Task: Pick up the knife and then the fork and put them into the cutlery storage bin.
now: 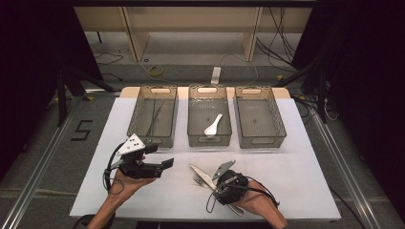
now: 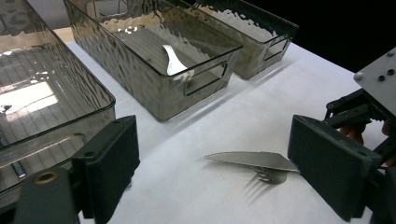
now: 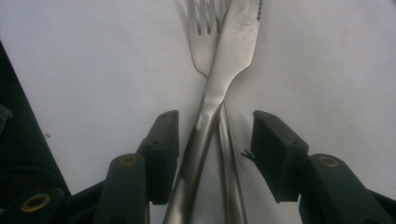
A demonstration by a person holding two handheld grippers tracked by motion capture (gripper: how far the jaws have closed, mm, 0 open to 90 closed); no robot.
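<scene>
- The left hand (image 1: pixel 125 182) comes in from the bottom left, palm up, and cups its tool from below.
- The left gripper (image 1: pixel 165 164) lies roughly level and points right, with its jaws spread wide. Its grey three-cornered plate (image 1: pixel 132 143) sits on top, and a black cable (image 1: pixel 109 172) loops down beside the wrist.
- The right hand (image 1: pixel 255 202) reaches in from the bottom right.
- The right gripper (image 1: pixel 216 182) points up and to the left, low over the table. In its own view (image 3: pixel 215 140) the jaws stand apart.
</scene>
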